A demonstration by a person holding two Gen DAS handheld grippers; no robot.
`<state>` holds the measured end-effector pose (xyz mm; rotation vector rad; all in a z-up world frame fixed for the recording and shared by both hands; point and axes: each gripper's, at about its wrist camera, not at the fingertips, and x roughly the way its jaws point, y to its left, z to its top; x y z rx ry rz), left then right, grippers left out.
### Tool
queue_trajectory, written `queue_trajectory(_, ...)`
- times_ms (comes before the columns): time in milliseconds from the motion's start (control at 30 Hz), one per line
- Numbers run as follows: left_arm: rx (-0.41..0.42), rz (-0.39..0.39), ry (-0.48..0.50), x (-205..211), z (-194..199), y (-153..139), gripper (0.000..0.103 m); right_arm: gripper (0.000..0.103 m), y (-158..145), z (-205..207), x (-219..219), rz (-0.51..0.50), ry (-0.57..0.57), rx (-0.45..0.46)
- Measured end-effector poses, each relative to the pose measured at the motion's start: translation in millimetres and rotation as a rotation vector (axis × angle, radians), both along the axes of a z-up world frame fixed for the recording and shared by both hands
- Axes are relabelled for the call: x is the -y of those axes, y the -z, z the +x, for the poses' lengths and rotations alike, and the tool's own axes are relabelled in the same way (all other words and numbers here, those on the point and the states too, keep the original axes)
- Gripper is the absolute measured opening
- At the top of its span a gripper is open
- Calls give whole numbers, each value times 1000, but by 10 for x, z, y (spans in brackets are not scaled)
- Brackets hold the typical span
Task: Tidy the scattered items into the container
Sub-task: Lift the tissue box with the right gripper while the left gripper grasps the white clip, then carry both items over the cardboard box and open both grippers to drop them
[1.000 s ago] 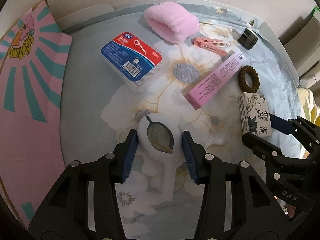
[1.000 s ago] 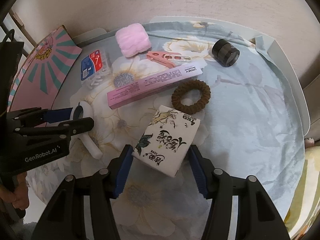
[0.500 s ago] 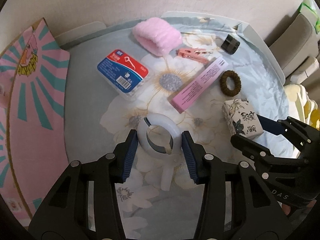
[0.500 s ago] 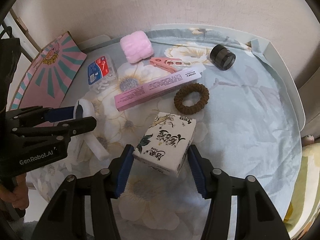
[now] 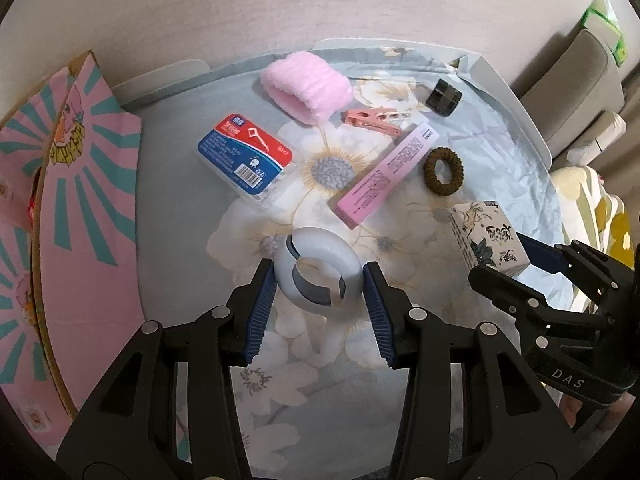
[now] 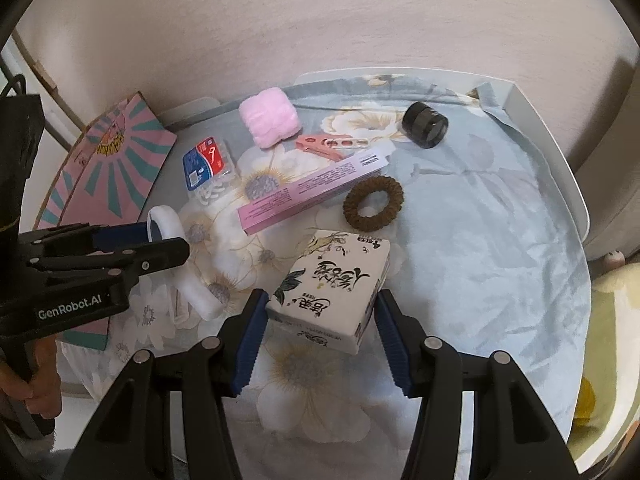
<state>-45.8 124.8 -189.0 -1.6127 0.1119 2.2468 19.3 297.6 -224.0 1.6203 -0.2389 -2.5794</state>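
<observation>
Jaws of the left gripper point(image 5: 319, 286) were closed on the round head of a white hand mirror point(image 5: 317, 276), one blue pad on each side of the ring. The mirror's long axis ran toward the camera, its handle point(image 6: 197, 285) pointing back under the gripper and down toward the floral cloth point(image 5: 180, 200), the head tilted up away from it. Jaws of the right gripper point(image 6: 318, 322) held a white tissue pack point(image 6: 334, 286) with black calligraphy by its two long sides; its long axis pointed away from the camera and slightly to the right, and it sat lifted off the cloth.

Beyond the mirror lay a long pink box point(image 5: 385, 174), set diagonally, its far end pointing up-right toward a black jar point(image 5: 443, 97). Just beside the box's right side sat a brown hair tie point(image 5: 443, 170). A pink clothes peg point(image 5: 372, 120) lay near the box's far end, touching a fluffy pink headband point(image 5: 307, 86). Left of those was a clear floss-pick case point(image 5: 246, 155) with a red and blue label. At the far left edge of the counter stood a pink and teal cardboard container point(image 5: 60, 208), well apart from both held items.
</observation>
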Motion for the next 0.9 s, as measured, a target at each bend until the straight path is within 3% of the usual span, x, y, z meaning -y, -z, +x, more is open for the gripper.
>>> queue_trajectory(500,-35,49,29,94,20,-373,41,50,-217,78,-6,2,50,-37)
queue_trajectory(733,-129,94,-60,491,-21,-835,41,50,-578,-54,141,-2,-6,-108)
queue_trajectory(900,-187,87,-181,1036,-27,-1133,41,50,-921,-294,504,-8,-126,-187)
